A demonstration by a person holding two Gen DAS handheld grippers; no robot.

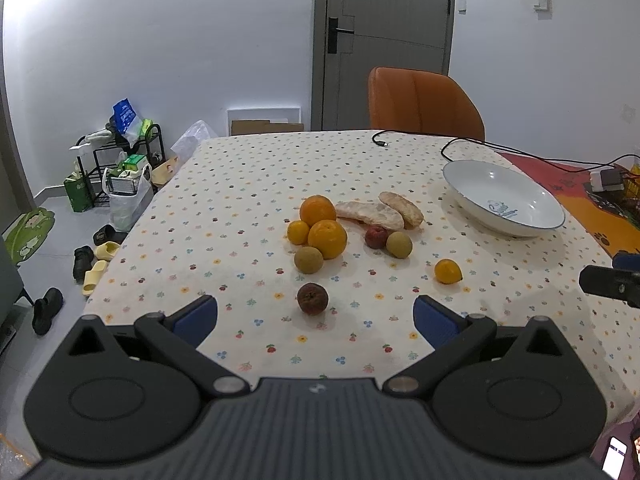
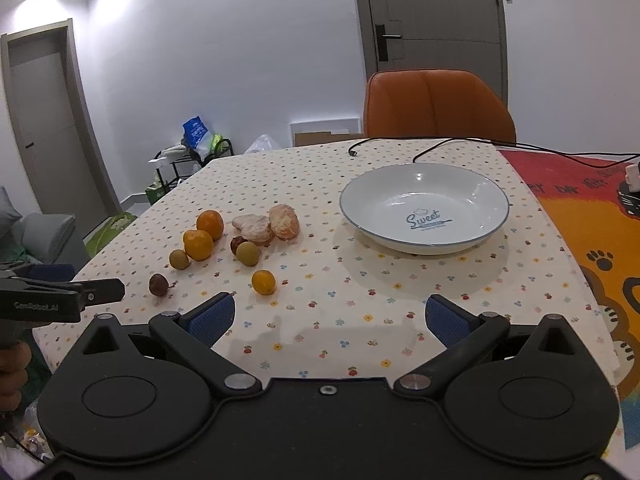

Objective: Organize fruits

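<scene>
The worktop carries an empty plate ahead of the right tool, whose jaws are released. The fruits lie loose ahead of the left tool, likewise released, a dark fruit nearest it.

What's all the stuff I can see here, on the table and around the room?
Oranges: two large, two small, orange; three clustered, one small apart.
Peeled citrus pieces: two, pale, behind the cluster.
Round brownish-green fruits: two, beside the oranges.
Red fruit: one, mid-table.
Dark wrinkled fruit: one, nearest the left tool.
Bowl: one, white, blue-rimmed, nothing in it.
Cables: black, far edge.
Chair: one, orange, behind the table.
Door: grey.
Shoes: several, on the floor.
Left tool: open.
Right tool: open.
</scene>
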